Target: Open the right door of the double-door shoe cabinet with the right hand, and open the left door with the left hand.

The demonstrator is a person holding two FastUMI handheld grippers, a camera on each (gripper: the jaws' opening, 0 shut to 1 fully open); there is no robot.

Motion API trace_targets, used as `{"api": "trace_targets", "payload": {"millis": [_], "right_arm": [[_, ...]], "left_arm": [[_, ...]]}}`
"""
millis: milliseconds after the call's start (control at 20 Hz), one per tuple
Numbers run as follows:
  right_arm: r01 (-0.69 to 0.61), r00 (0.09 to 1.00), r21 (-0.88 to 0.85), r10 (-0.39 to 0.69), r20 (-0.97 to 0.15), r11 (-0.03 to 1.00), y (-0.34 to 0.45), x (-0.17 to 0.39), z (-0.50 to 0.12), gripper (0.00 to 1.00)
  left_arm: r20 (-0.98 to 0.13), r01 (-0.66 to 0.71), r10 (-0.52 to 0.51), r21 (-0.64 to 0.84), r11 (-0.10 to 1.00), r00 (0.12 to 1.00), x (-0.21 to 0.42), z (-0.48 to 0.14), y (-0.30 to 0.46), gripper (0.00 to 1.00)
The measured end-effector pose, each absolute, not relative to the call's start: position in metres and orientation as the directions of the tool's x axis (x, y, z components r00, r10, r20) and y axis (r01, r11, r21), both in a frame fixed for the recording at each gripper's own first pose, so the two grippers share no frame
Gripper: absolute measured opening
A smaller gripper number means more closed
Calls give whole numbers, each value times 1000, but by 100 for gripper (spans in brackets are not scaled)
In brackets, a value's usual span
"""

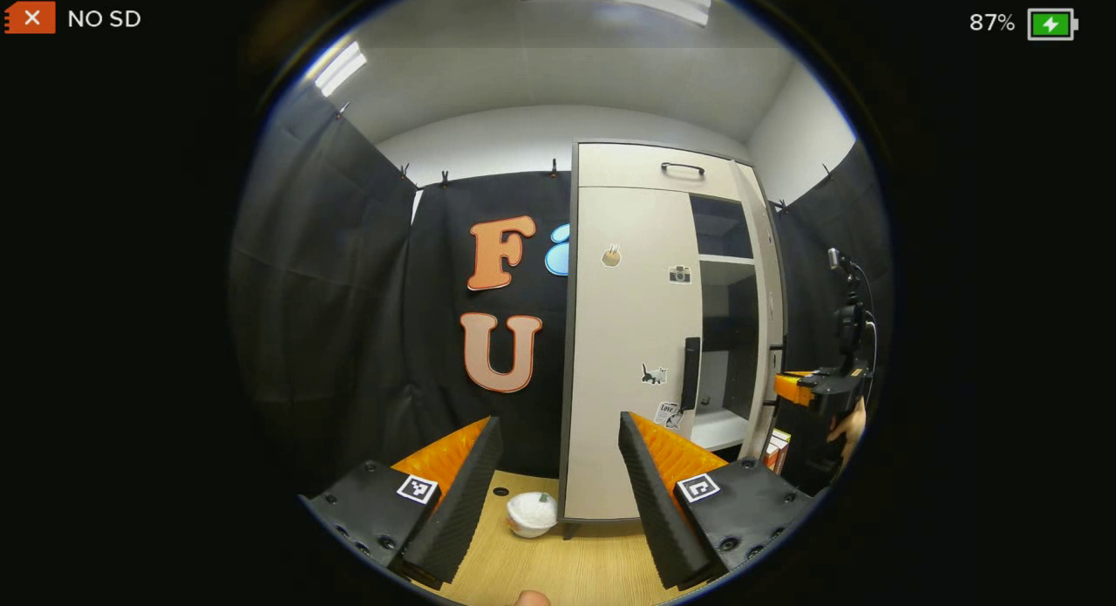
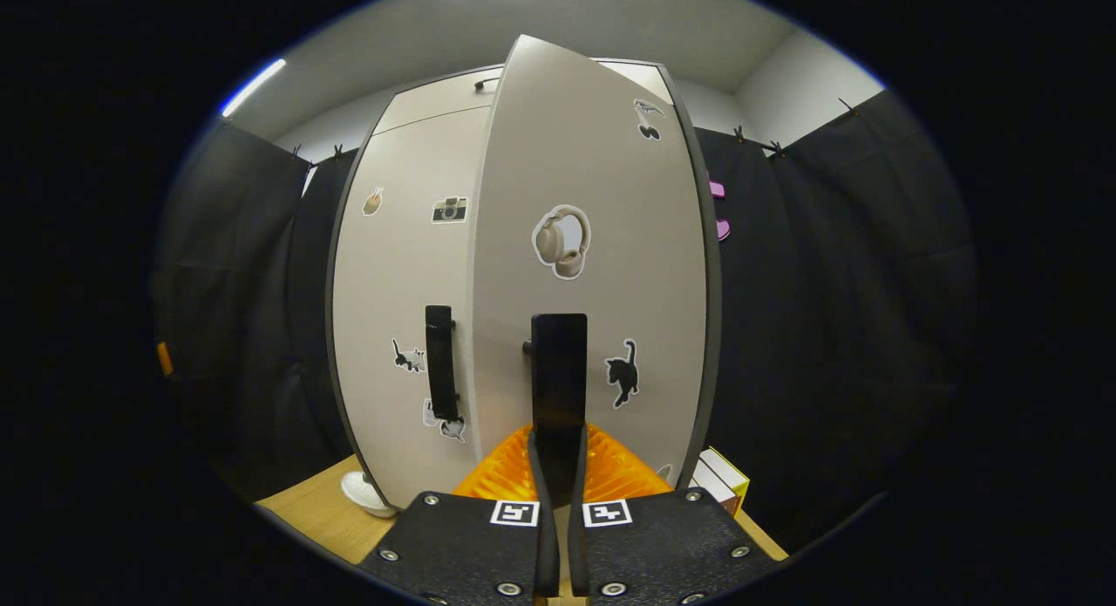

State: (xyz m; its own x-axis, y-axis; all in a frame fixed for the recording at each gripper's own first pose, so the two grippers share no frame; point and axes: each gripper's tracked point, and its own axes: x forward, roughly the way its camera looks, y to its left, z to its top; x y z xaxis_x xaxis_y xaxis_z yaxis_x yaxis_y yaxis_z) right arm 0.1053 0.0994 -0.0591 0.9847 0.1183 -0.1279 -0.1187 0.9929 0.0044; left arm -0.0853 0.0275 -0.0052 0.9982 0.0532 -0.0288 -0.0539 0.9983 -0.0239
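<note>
Left gripper view: shoe cabinet (image 1: 649, 327) right of centre, standing on the wooden bench (image 1: 558, 571). Left door (image 1: 628, 344) closed flat, stickers on its pale face, dark handle (image 1: 690, 373) near its right edge untouched. Right door (image 1: 767, 266) swung out, dark shelves bared behind. Left gripper (image 1: 558, 484) at bottom, fingers wide apart, holding nothing, well short of the handle. Right gripper (image 1: 815, 390) at right edge.

Right gripper view: right door in the centre, angled outward, right gripper (image 2: 558, 466) at bottom clamped on its handle (image 2: 558, 379). By the look of it, half done; left door not yet opened
</note>
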Motion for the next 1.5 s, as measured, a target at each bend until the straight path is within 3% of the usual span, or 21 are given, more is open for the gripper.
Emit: {"api": "trace_targets", "payload": {"millis": [650,1050,1500], "right_arm": [[-45,995,-3,45,-85,999,50,84,-52,0],[125,989,13,-124,-78,992,-24,79,-53,0],[83,995,58,-80,-58,995,-53,85,-53,1]], "left_arm": [[-30,28,-28,-19,999,999,-85,-7,-22,82],[-32,60,-61,-25,998,998,-72,-8,-54,82],[-43,98,-101,-57,994,994,-47,-15,-95,82]]}}
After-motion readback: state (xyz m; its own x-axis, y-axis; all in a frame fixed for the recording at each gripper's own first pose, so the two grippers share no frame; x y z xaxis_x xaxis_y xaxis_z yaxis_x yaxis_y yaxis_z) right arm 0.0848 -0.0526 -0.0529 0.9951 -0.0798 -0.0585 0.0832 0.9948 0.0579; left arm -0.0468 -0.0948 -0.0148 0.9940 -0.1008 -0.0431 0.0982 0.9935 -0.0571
